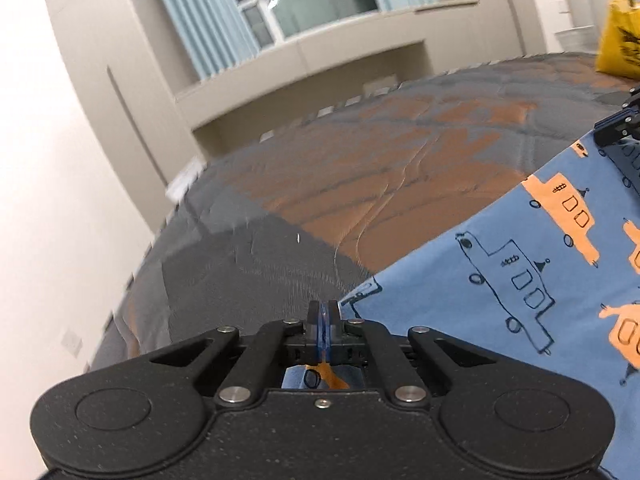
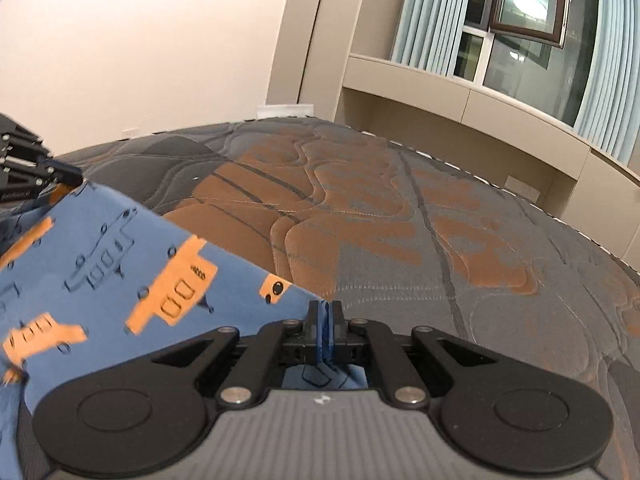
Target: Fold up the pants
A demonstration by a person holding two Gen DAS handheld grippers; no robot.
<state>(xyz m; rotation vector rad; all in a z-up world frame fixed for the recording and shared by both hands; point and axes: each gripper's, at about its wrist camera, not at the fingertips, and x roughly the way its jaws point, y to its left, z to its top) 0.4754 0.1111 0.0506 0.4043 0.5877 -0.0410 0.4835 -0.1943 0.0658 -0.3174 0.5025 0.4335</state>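
Observation:
The pants are blue cloth printed with orange and outlined trucks. They are held up, stretched taut between my two grippers above the mattress. My left gripper is shut on one corner of the pants' edge; the cloth runs off to its right. My right gripper is shut on the other corner; the pants run off to its left. The right gripper also shows at the far right of the left wrist view, and the left gripper at the far left of the right wrist view.
A grey and orange quilted mattress lies below and ahead. A yellow bag sits at its far right corner. Beige cabinets, a window with pale blue curtains and a white wall surround the bed.

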